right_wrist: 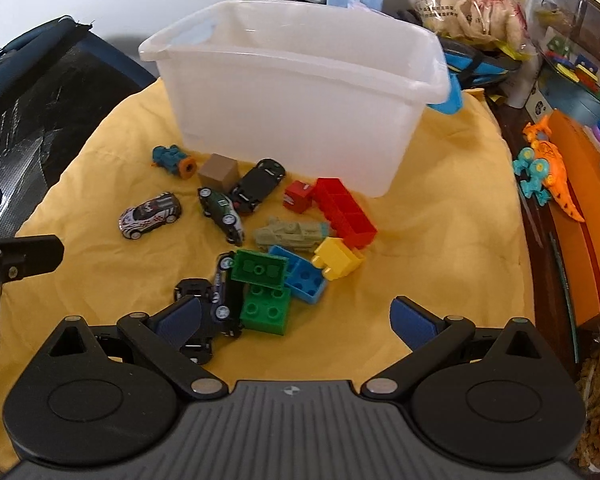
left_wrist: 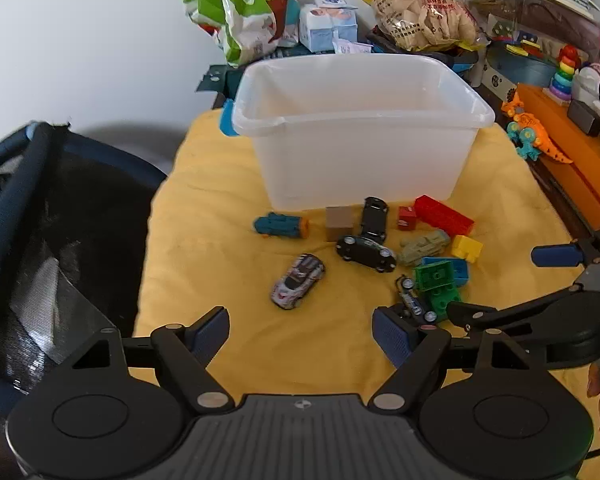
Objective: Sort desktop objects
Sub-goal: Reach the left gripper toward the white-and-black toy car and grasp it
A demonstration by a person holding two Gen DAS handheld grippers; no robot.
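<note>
Yellow cloth (left_wrist: 228, 240) carries scattered toy cars (left_wrist: 298, 282) and building bricks (right_wrist: 342, 210) just before the seemingly empty translucent bin (left_wrist: 360, 120), presumably their destination, while left gripper (left_wrist: 300, 338) and right gripper (right_wrist: 296, 320) hover spread wide, holding nothing.

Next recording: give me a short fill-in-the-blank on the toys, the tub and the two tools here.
1. The white plastic tub stands on a ____ cloth.
2. The long red block lies beside the yellow block and in front of the ____.
3. Both the left tool and the right tool have their jaws ____, holding nothing.
4. The silver toy car lies apart from the pile, on its ____ side in both views.

Missing words: yellow; tub; open; left
</note>
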